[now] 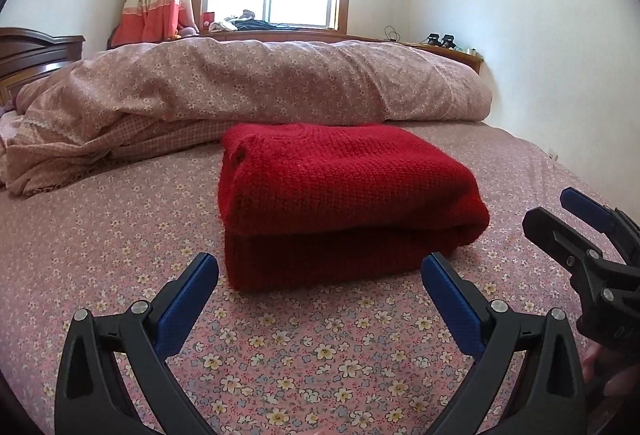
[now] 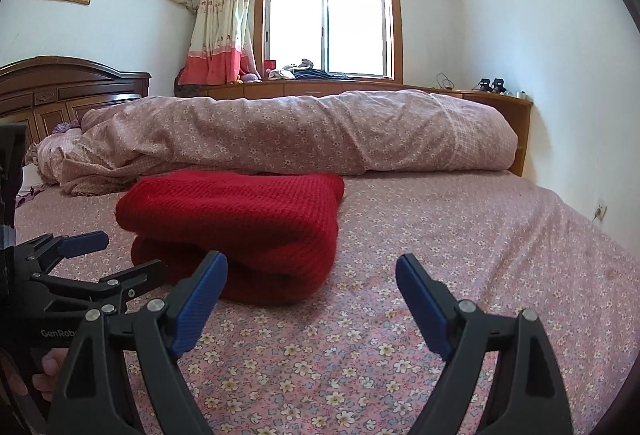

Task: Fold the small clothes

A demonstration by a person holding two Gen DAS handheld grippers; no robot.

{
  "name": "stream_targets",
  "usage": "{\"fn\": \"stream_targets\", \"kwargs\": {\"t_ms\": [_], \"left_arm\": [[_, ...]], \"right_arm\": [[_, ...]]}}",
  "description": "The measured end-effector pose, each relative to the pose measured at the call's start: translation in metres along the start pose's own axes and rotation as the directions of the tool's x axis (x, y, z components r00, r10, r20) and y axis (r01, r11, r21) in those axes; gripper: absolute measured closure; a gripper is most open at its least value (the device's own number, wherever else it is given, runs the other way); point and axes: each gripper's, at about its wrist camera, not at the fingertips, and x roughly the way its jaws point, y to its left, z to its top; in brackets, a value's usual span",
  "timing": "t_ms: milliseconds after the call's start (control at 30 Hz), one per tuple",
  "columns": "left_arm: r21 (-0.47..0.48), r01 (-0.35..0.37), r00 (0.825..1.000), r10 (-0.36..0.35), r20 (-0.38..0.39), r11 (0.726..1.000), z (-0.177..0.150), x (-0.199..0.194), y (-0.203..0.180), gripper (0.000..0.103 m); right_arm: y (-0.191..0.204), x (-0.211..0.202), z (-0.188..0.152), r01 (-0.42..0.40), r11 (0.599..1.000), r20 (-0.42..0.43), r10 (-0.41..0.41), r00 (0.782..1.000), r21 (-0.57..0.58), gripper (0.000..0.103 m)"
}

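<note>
A chunky-knit red sweater (image 1: 344, 203), folded into a thick block, lies on the floral bed sheet (image 1: 120, 227); just before it, the left gripper (image 1: 320, 271) and right gripper (image 2: 312, 271) hold their blue-padded fingers spread, empty

Materials and finishes as we find them

We note a coarse, fuzzy red knit sweater (image 1: 344, 203) at frame centre, thin matt printed cotton on the bedsheet (image 1: 120, 235) and quilt (image 1: 260, 79), glossy varnished wood on the headboard (image 2: 60, 91) at left, and matt black plastic with textured blue pads (image 1: 188, 299) below.
</note>
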Motion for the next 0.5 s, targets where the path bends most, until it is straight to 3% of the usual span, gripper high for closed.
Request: {"fn": "stream_targets", "kwargs": {"t_ms": [500], "left_arm": [[0.009, -0.002, 1.000, 0.002, 0.011, 1.000, -0.0001, -0.0035, -0.0027, 0.004]], "right_arm": [[-0.0012, 0.0003, -0.0002, -0.019, 1.000, -0.014, 0.019, 1.000, -0.001, 0.011]]}}
